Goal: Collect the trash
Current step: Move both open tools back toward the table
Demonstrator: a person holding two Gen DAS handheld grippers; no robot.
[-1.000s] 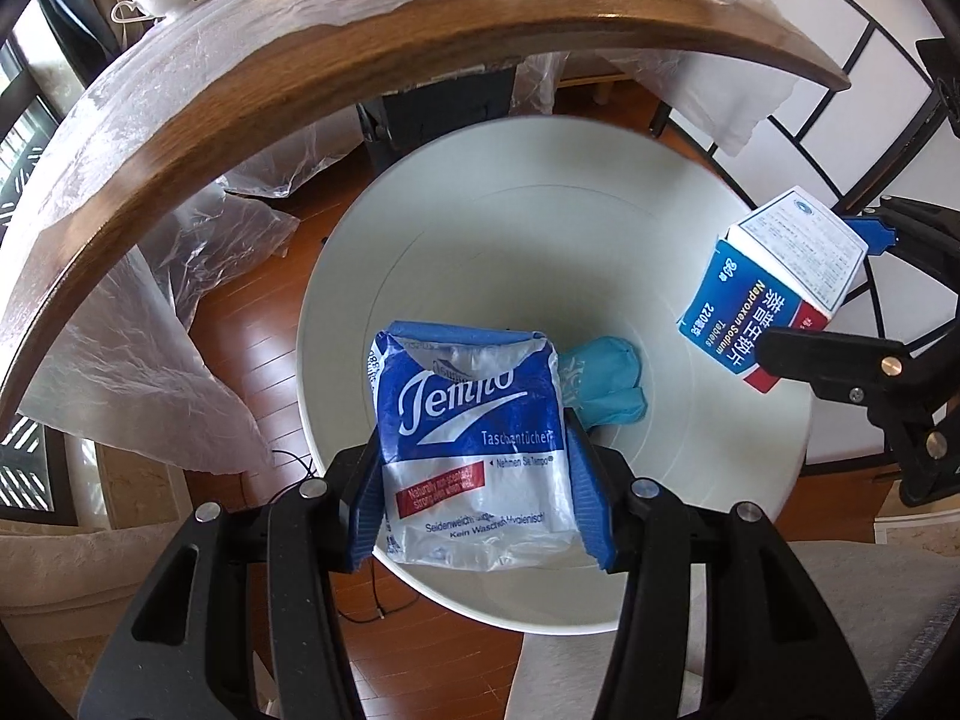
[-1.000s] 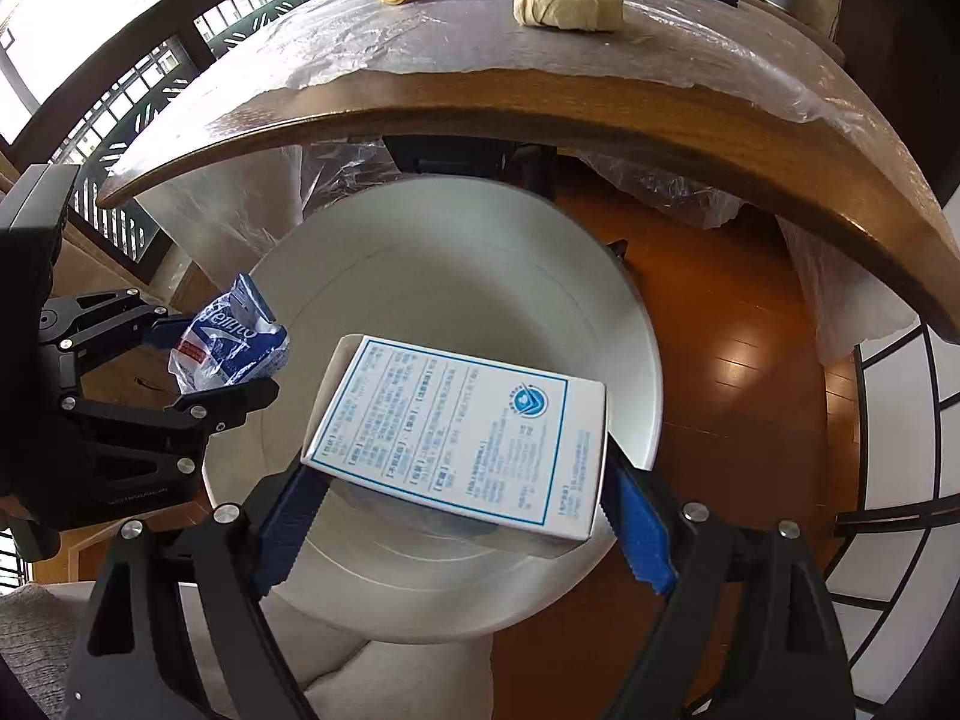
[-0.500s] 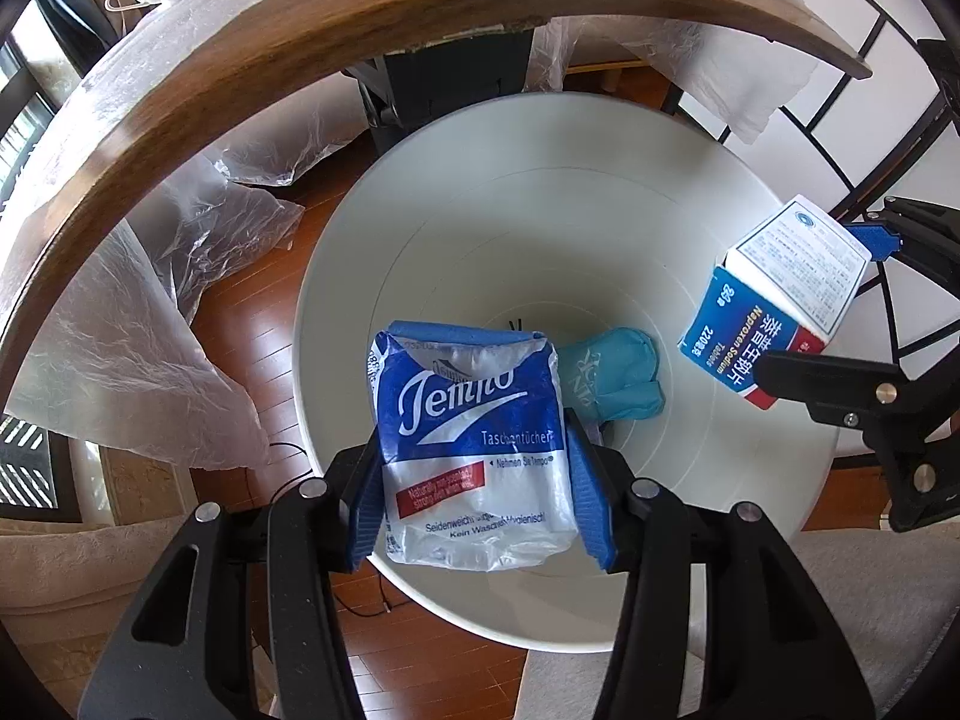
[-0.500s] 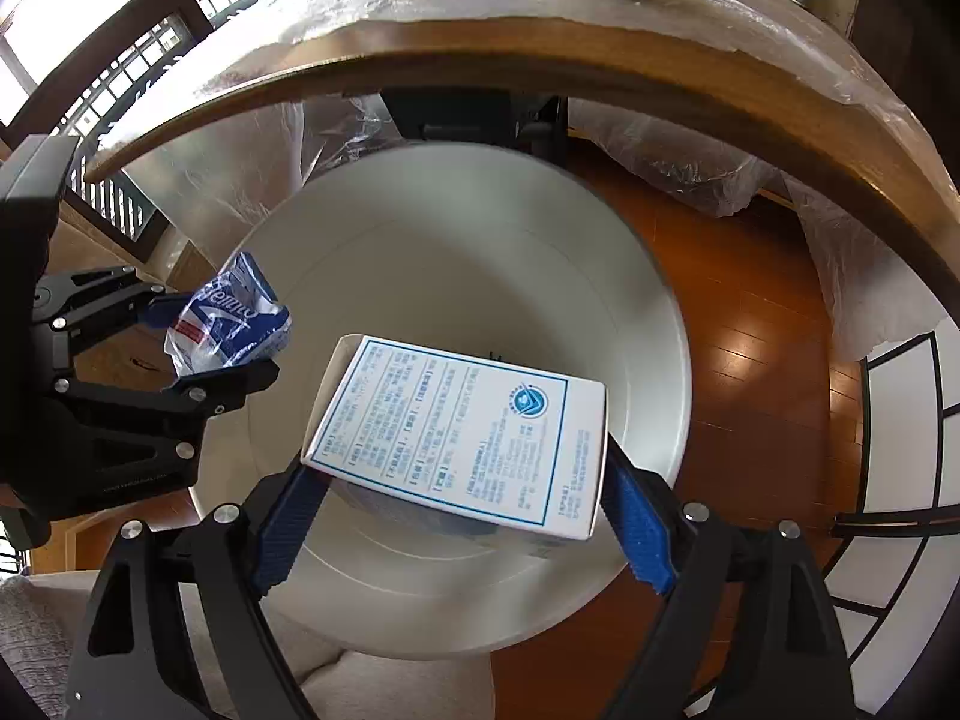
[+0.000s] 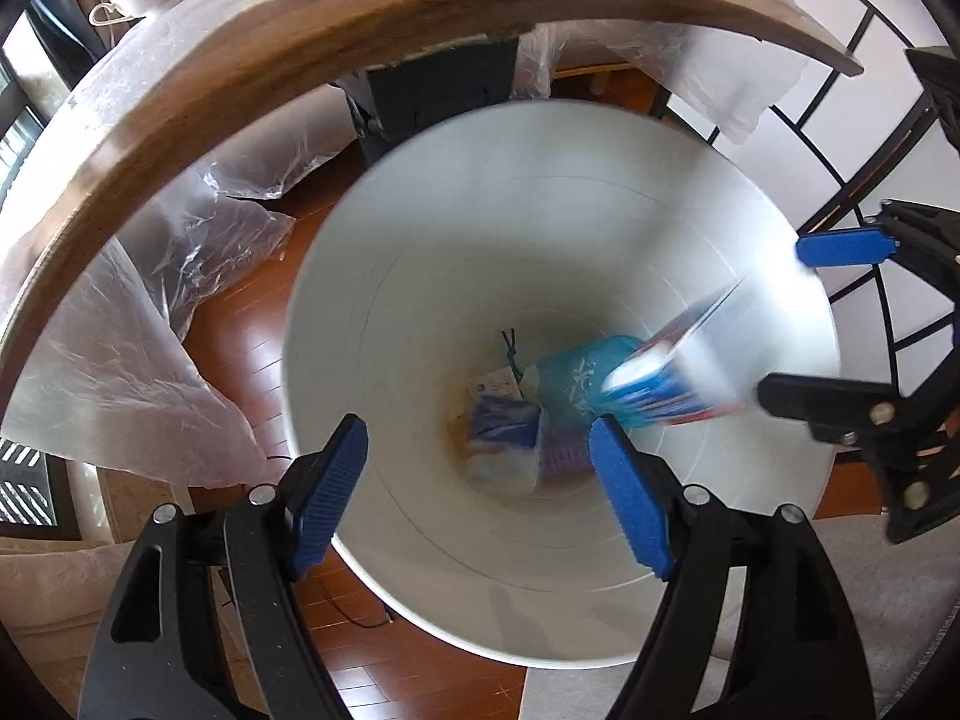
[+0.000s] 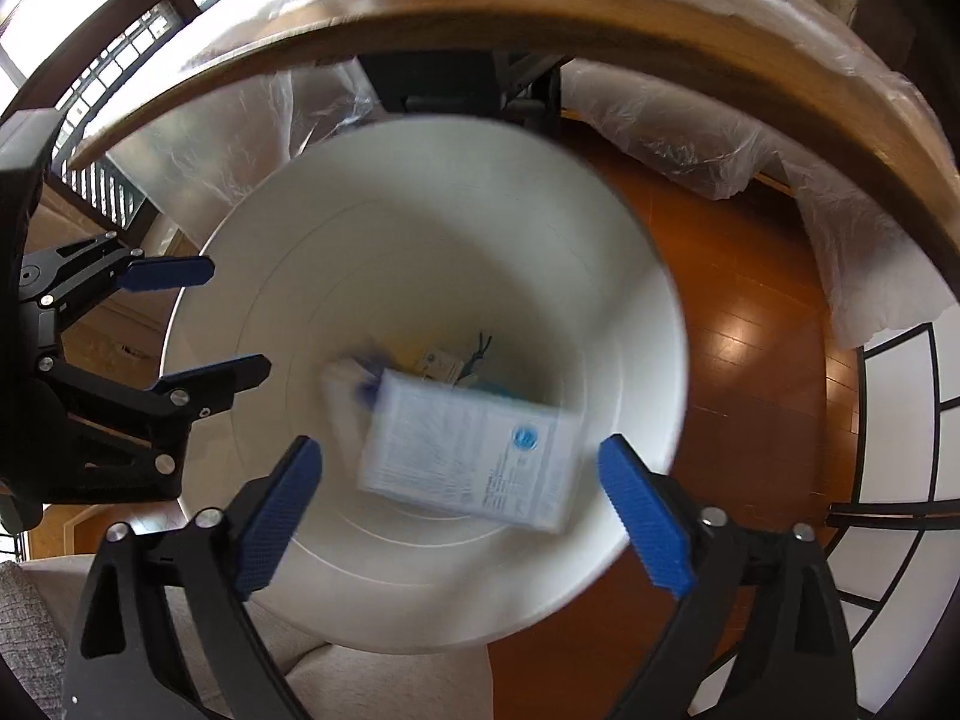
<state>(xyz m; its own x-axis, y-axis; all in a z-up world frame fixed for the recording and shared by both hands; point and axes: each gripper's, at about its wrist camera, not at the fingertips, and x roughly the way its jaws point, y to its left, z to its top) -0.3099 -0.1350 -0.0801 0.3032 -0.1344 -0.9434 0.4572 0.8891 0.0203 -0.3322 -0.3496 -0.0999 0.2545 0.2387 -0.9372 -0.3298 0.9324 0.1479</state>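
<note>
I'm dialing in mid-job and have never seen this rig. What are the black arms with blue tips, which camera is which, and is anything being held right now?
No robot: a person holds two hand-held clamps. Each picture comes from a camera on one clamp, looking along its blue-padded fingers. The left gripper and right gripper are both open and empty above a white bin on the wood floor. A white medicine box, blurred, is inside the bin below the right gripper. The tissue pack lies near the bottom beside a teal bag. Behind is a plastic-covered table.
</note>
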